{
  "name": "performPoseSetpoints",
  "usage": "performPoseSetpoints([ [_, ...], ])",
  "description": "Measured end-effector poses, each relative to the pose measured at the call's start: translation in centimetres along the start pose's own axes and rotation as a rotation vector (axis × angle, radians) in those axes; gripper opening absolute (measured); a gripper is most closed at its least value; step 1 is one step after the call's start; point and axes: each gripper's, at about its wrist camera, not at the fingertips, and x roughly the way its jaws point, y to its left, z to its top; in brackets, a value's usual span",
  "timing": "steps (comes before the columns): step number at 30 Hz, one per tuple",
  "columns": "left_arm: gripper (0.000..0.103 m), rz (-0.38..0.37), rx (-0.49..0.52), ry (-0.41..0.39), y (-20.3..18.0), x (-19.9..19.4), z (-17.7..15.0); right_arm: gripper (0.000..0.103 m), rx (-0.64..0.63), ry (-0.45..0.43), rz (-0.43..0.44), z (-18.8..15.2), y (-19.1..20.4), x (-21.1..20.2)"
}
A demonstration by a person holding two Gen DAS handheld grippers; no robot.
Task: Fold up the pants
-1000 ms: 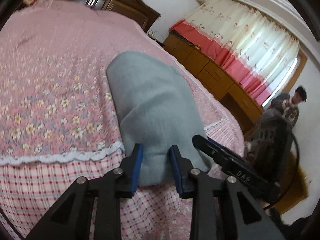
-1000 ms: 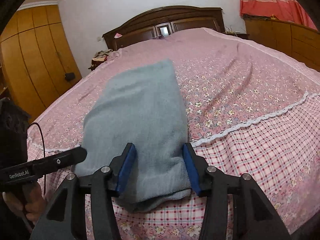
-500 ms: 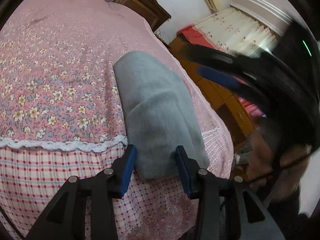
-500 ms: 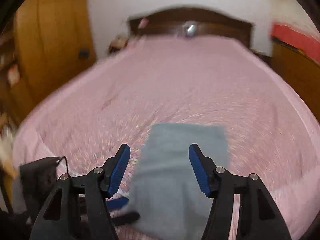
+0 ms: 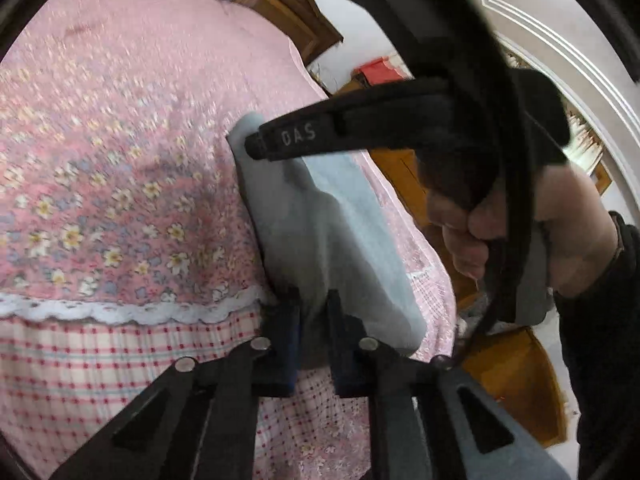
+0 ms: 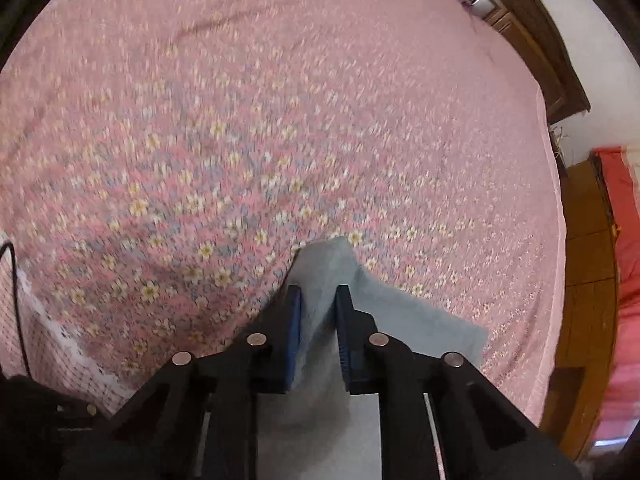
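The folded grey pants (image 5: 340,240) lie lengthwise on the pink floral bed. My left gripper (image 5: 314,332) is closed on their near end at the bed's front edge. My right gripper (image 6: 318,320) is closed on the pants' far end (image 6: 328,268), which is pinched up between the blue pads. In the left wrist view the right gripper's black body (image 5: 360,128) and the hand holding it (image 5: 520,224) hang over the pants' far end.
The pink floral bedspread (image 6: 240,140) fills most of both views, with a lace trim (image 5: 120,312) and checked skirt at the front. A wooden headboard (image 6: 540,40) is at the far end. Wooden cabinets (image 6: 588,240) and red curtains stand to the right.
My right gripper left the pants' near end, swung over to the far end and closed on it. My left gripper narrowed its jaws onto the near end.
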Motion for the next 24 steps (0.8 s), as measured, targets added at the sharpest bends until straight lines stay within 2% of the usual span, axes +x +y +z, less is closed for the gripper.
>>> performPoseSetpoints([
  [5, 0.008, 0.109, 0.03, -0.031, -1.8, -0.6, -1.5, 0.013, 0.146, -0.043, 0.084, 0.2, -2.0, -0.5],
  [12, 0.007, 0.166, 0.043, -0.038, -2.3, -0.5, -3.9, 0.013, 0.22, -0.063, 0.126, 0.9, -3.2, 1.1],
  [15, 0.01, 0.143, 0.009, -0.04, -2.5, -0.2, -4.6, 0.02, 0.211, -0.136, 0.163, 0.3, -3.9, 0.1],
  [19, 0.011, 0.074, -0.016, -0.052, -1.4, -1.7, -4.6, 0.04, 0.342, -0.372, 0.278, -6.2, -6.5, -5.6],
  [20, 0.011, 0.066, -0.007, -0.068, -1.2, -2.4, -4.4, 0.046, 0.376, -0.453, 0.287, -9.4, -7.0, -7.0],
  [21, 0.011, 0.067, 0.001, -0.087, -1.3, -2.8, -4.2, 0.052, 0.388, -0.498, 0.267, -11.3, -7.0, -7.6],
  [23, 0.011, 0.047, 0.006, -0.11, -1.1, -3.3, -4.0, 0.052, 0.386, -0.535, 0.21, -14.7, -6.0, -7.6],
  [24, 0.011, 0.045, 0.007, -0.109, -0.9, -3.2, -3.9, 0.051, 0.387, -0.509, 0.186, -16.5, -5.1, -6.6],
])
